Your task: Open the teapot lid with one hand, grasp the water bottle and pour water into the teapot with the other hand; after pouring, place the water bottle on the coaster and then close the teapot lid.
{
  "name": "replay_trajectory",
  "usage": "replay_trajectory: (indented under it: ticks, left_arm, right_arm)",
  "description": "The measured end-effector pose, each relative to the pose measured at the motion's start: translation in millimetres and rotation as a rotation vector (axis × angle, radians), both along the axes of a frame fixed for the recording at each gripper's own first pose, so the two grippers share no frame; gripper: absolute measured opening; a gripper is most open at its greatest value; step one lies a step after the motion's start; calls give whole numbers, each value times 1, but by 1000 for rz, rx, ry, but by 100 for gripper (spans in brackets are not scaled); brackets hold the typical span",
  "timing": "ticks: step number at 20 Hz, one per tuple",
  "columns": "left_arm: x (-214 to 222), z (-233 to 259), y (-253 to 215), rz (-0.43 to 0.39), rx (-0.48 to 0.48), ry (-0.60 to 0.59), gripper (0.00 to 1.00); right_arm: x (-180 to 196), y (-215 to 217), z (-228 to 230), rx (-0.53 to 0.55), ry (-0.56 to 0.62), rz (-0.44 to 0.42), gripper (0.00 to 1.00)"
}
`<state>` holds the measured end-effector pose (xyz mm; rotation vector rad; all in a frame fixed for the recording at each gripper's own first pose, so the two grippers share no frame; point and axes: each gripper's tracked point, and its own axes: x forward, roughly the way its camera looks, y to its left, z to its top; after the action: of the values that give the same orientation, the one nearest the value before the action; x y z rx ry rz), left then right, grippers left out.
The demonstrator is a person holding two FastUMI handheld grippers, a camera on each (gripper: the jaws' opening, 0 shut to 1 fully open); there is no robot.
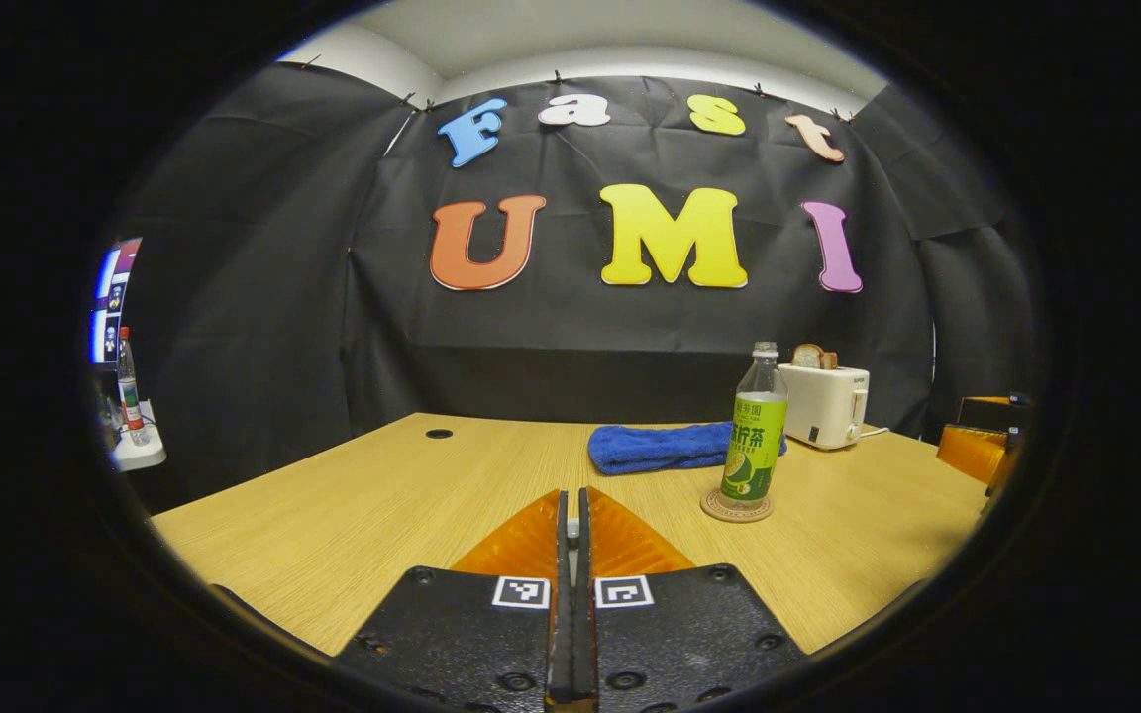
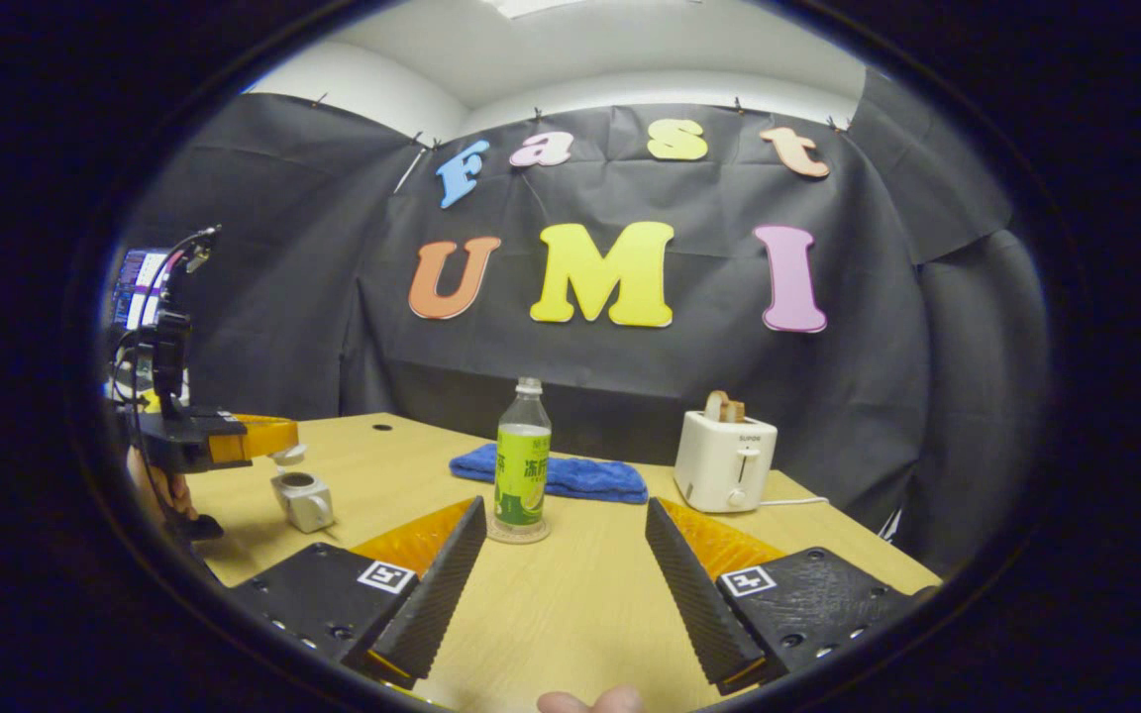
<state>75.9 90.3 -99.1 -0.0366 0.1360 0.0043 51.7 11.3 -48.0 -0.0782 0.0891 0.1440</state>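
My left gripper (image 1: 573, 530) hangs above the wooden table (image 1: 382, 505), its fingers pressed together with a small pale thing pinched in the slit between them; from the right gripper view I see that gripper (image 2: 268, 439) off at the table's left edge, holding the teapot lid (image 2: 288, 455) just above the open teapot (image 2: 303, 498), the two a little apart. The teapot is small and silvery, sitting near that left edge. My right gripper (image 2: 566, 560) is spread wide, nothing between its fingers, aimed straight at the water bottle (image 2: 522, 459). The bottle, green-labelled and capped, stands upright on the round coaster (image 2: 518, 535) mid-table. Just behind it lies a folded blue towel (image 2: 580, 477), and toward the far right corner a white toaster (image 2: 725, 460) with bread poking out of its slot. In the left gripper view the bottle (image 1: 756, 431) stands to the right, on the coaster (image 1: 735, 509), towel (image 1: 660, 446) and toaster (image 1: 825, 404) beyond.
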Motion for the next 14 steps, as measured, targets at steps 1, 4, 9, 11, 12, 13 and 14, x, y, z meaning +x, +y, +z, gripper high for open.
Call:
replay_trajectory:
  ticks: [1,4,9,11,12,13,14]
  left_arm:
    - [1,-3,-1,0,1,4,3]
    - [2,-13,-2,7,18,18,3]
    - [5,-20,-4,12,5,22,3]
    - [4,-20,-4,15,12,24,2]
    - [4,-21,-3,20,18,26,3]
    - [4,-22,-1,28,23,30,3]
    - [2,-27,1,33,15,45,3]
  right_arm:
    - [0,-2,-1,1,2,-2,96]
    - [-1,-3,-3,6,6,-2,96]
    - [-5,-3,-5,-6,-2,0,96]
    - [-6,-3,-4,2,-2,2,96]
    - [-7,-3,-5,5,-3,3,96]
    - [-7,-4,-4,4,-3,1,96]
    - [-7,-4,-5,6,-2,2,96]
